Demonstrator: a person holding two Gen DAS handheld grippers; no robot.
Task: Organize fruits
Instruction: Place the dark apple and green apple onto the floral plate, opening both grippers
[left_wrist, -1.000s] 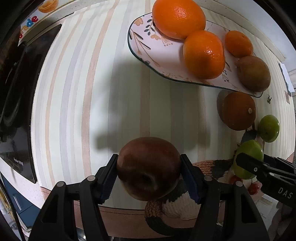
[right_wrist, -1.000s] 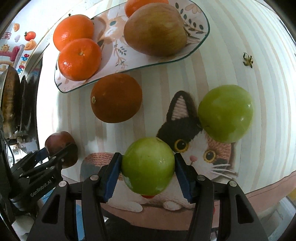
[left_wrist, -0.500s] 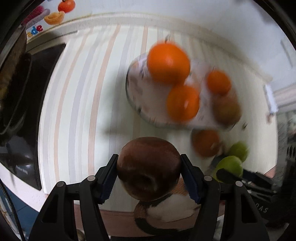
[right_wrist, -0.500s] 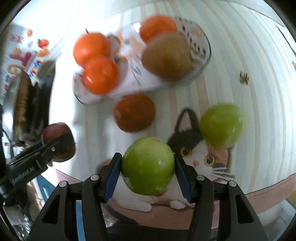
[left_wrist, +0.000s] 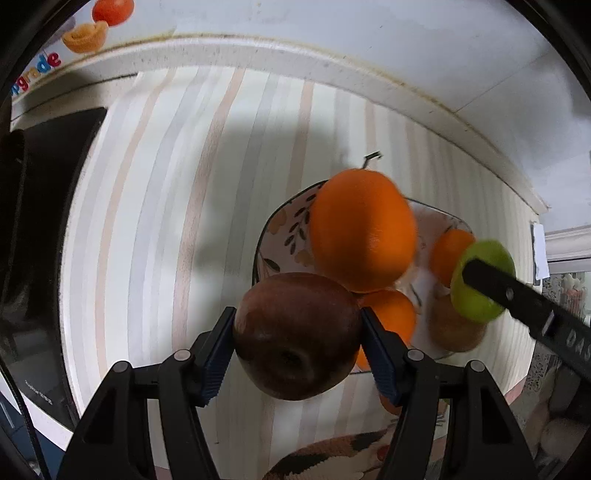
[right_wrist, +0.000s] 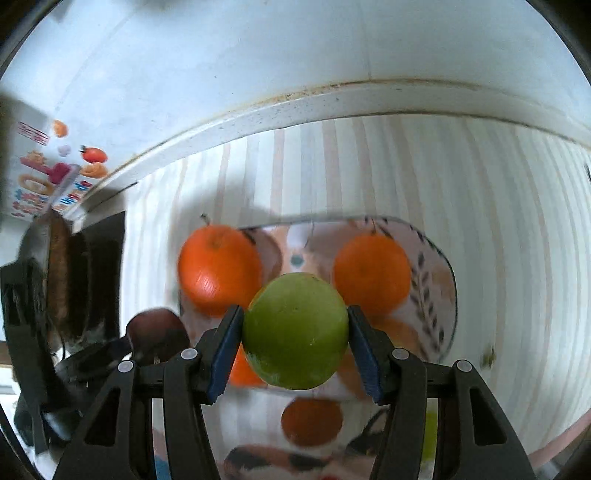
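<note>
Green apple (right_wrist: 295, 332) pinched in the right gripper (right_wrist: 295, 345) hangs above the plate (right_wrist: 441, 266), seemingly nearer its middle than the left gripper (left_wrist: 297, 341), which pinches a dark red apple (left_wrist: 295, 336) at the plate's near-left rim

A striped cloth (left_wrist: 177, 229) covers the desk. Left of the cloth lies a black appliance (left_wrist: 40, 236). Behind the cloth runs a white ledge (right_wrist: 332, 101), and at the cloth's near edge sits a knitted cat mat (left_wrist: 332, 458).
</note>
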